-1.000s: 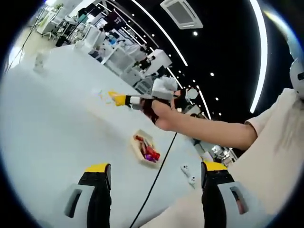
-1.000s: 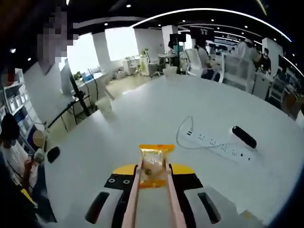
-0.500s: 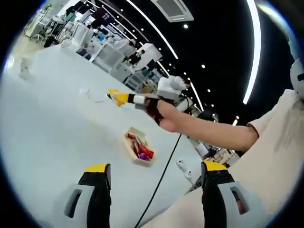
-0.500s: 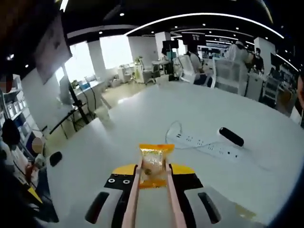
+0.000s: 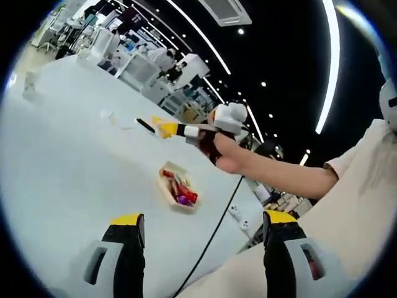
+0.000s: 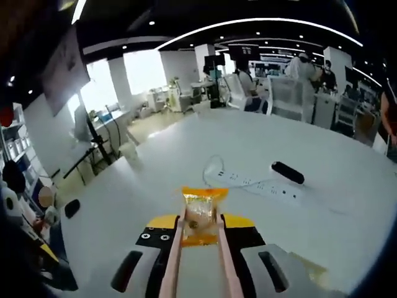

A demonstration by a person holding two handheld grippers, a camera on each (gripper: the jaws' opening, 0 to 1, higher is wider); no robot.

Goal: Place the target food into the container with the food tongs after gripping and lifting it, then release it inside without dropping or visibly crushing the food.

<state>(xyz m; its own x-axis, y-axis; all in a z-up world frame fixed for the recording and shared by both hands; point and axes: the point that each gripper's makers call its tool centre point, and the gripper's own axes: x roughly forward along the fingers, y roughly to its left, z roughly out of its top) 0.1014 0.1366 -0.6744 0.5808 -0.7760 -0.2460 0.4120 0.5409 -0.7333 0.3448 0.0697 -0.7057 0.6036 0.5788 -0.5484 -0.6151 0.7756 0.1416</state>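
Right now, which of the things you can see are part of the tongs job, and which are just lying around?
Part of the job:
snack packet
food tongs
right gripper
container

Lying about:
power strip
black remote
black cable
white table

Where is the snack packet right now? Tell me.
In the right gripper view, the snack packet sits pinched between the tongs in the right gripper, above the white table.

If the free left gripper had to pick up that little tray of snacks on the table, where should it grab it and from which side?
Probably by a long side wall of the tray, from above. It lies flat on the table, a shallow open box with wrapped snacks inside, so one jaw outside and one just inside the rim should spare the contents.
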